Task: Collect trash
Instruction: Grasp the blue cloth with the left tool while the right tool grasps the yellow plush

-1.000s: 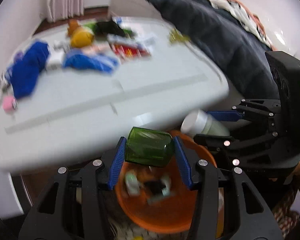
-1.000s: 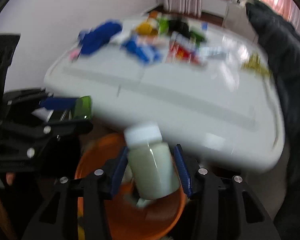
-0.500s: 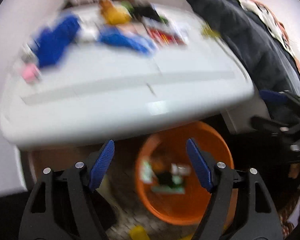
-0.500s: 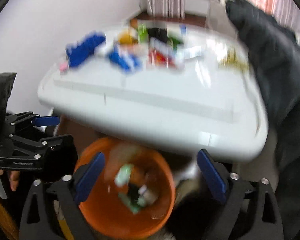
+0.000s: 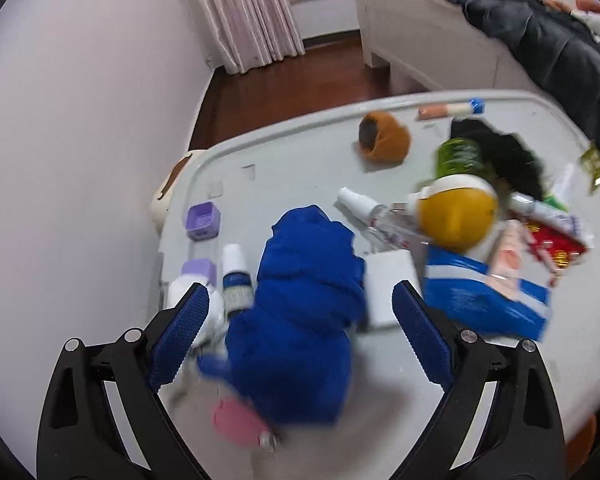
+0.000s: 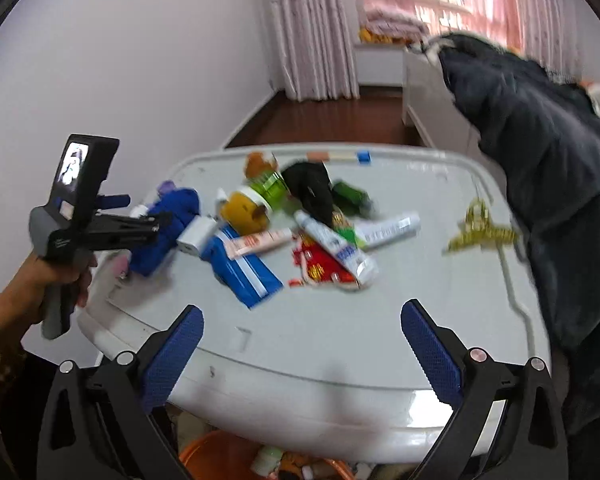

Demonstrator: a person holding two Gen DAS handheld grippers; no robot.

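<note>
Trash (image 6: pixel 328 240) litters the table's (image 6: pixel 340 344) far half; both grippers (image 5: pixel 300 334) (image 6: pixel 302 350), spread empty, have released their two bottles and risen from the orange bin (image 6: pixel 220 456).

White desk (image 6: pixel 380 344) bears a crumpled blue cloth (image 5: pixel 300 320), blue packet (image 6: pixel 246 276), toothpaste tubes (image 6: pixel 336 248), red wrapper (image 6: pixel 320 270) and gold clip (image 6: pixel 482 234).

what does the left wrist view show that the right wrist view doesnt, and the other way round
Only the left wrist view: a purple cap and a pink item near the table's left edge.

Only the right wrist view: the orange bin below the table edge, a gold hair clip, and the left gripper from outside, its jaws blurred.

Both: the blue cloth, the yellow tub and the white table.
</note>
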